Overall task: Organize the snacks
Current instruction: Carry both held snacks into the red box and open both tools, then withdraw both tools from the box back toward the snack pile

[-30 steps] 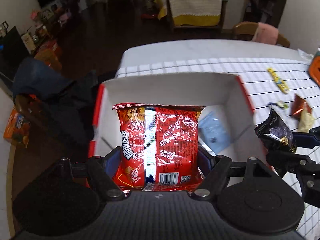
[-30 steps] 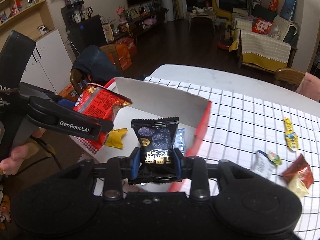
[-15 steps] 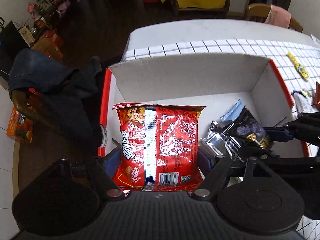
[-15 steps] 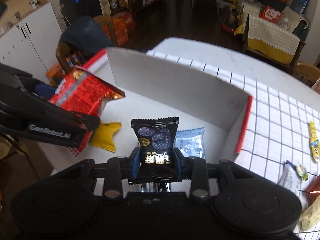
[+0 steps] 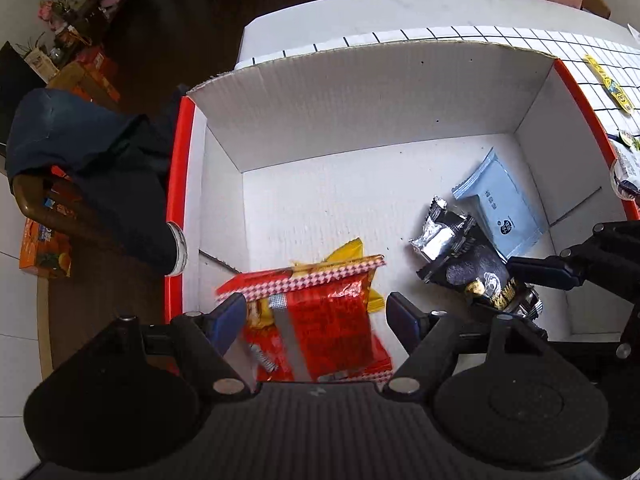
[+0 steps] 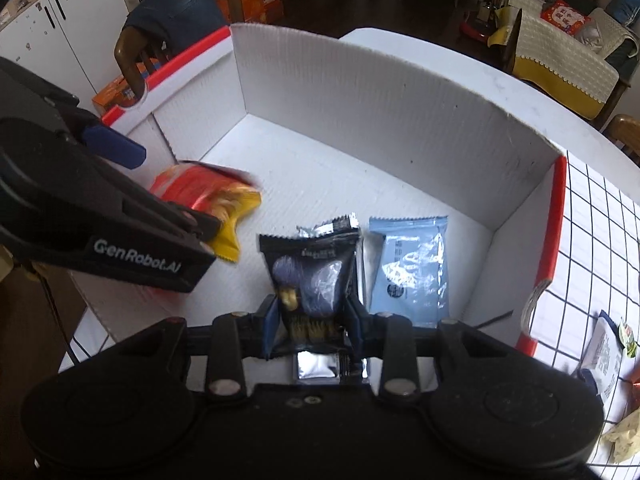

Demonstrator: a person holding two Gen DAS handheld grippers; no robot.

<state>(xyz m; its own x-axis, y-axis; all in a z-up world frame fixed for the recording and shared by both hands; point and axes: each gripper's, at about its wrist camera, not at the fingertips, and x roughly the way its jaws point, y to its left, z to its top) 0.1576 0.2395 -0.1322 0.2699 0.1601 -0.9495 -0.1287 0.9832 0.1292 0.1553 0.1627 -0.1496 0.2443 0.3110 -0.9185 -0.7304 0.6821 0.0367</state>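
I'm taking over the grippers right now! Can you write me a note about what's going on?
Left hand-held gripper: open, red bag loose beneath it, over the box.
Right hand-held gripper: shut on black packet, low in the box.
Done: yellow, blue and silver packets are boxed.
Left: let go of the black packet, then fetch the snacks on the checked cloth.

"GenRobot.AI" stands in white letters on the side of the left gripper (image 6: 132,168); the snack packets' print is unreadable.
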